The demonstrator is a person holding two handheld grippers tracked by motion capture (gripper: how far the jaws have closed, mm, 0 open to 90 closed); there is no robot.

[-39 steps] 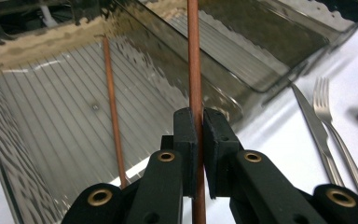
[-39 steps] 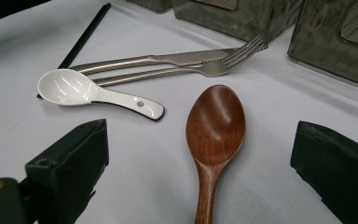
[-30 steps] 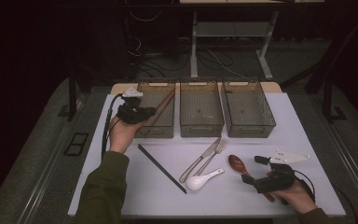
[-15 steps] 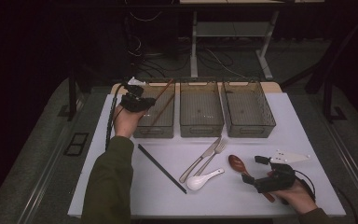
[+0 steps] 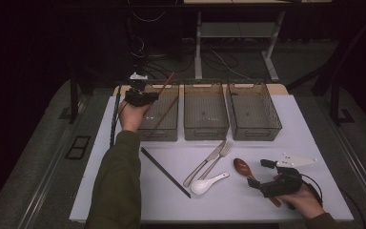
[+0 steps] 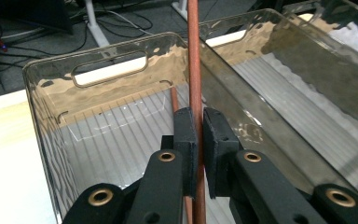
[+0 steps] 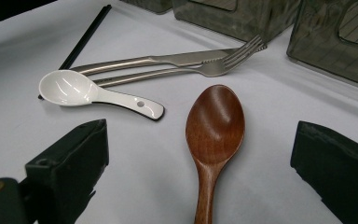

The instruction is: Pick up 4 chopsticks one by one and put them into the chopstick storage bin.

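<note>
The thin reddish-brown wooden chopstick [image 6: 195,70] is clamped between the closed jaws of the left gripper [image 5: 140,97], slanting over the leftmost smoky plastic bin [image 5: 145,132] at the table's far-left corner. The right gripper [image 7: 200,154] rests wide open around the brown wooden spoon [image 7: 214,126], holding nothing.

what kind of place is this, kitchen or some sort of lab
Likely a lab or recording workspace, not a kitchen: a white table in a dark room, loose cables on the floor behind it, three clear bins in a row, and cutlery such as a wooden spoon laid out for sorting.

left gripper [image 5: 145,97] fingers clamped, right gripper [image 5: 262,175] fingers apart
</note>
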